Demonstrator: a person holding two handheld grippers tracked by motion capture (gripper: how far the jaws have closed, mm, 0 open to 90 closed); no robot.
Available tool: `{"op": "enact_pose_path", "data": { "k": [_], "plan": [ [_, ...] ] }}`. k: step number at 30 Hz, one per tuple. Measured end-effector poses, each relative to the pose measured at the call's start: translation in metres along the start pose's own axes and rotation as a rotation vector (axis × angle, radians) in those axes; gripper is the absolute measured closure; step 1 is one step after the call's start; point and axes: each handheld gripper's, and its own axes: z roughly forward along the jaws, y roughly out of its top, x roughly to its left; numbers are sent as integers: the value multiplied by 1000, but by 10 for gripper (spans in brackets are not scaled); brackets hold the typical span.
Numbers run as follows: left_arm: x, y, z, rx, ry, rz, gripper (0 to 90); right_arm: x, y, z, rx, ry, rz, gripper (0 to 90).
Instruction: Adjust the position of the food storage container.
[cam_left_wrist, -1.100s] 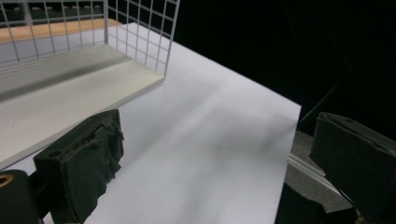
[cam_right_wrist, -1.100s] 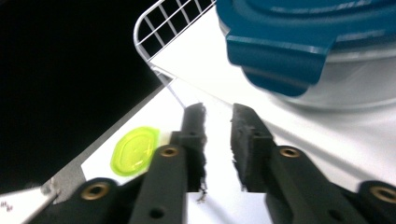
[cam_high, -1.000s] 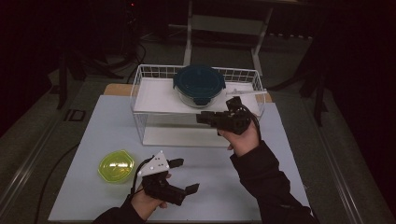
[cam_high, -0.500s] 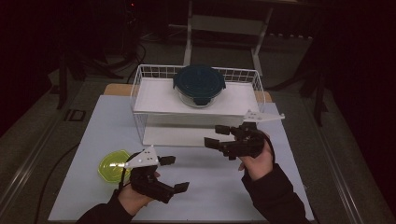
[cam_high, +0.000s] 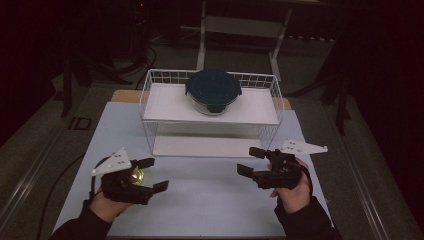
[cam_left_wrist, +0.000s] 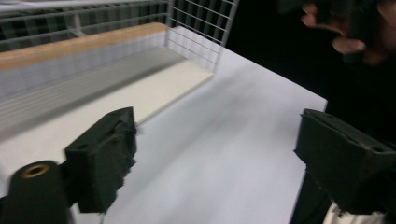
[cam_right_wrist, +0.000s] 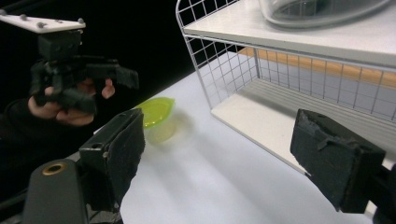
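Both grippers stand idle, jaws apart and empty: left gripper (cam_high: 150, 175) hovers at lower left beside the yellow-green bowl (cam_right_wrist: 156, 112); right gripper (cam_high: 252, 161) at lower right; next move, by judgement, is reaching for that bowl; lidded glass container (cam_high: 213, 91) sits atop the wire rack (cam_high: 150, 107).

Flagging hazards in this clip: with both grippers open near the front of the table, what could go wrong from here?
The left gripper sits right over the yellow-green bowl, so a sideways move could knock it along the table. The lidded glass container stands on the wire rack's top shelf; a slipped grasp there might drop it. Reaching in, the right gripper may snag the wire rim.
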Motion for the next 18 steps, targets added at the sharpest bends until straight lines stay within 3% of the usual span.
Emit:
{"op": "enact_pose_path", "data": {
  "k": [3,6,15,18],
  "plan": [
    [19,-5,-25,-50,63,-21,168,-2,-10,-6,-16,-6,4,175],
    [30,-10,-40,-51,120,-30,215,-4,-19,-11,-12,-16,13,176],
    [62,-34,-66,-41,224,-99,459,-9,-35,-27,-19,-44,32,180],
    [67,-40,-69,-29,250,-101,554,-10,-38,-30,-18,-52,31,180]
  ]
}}
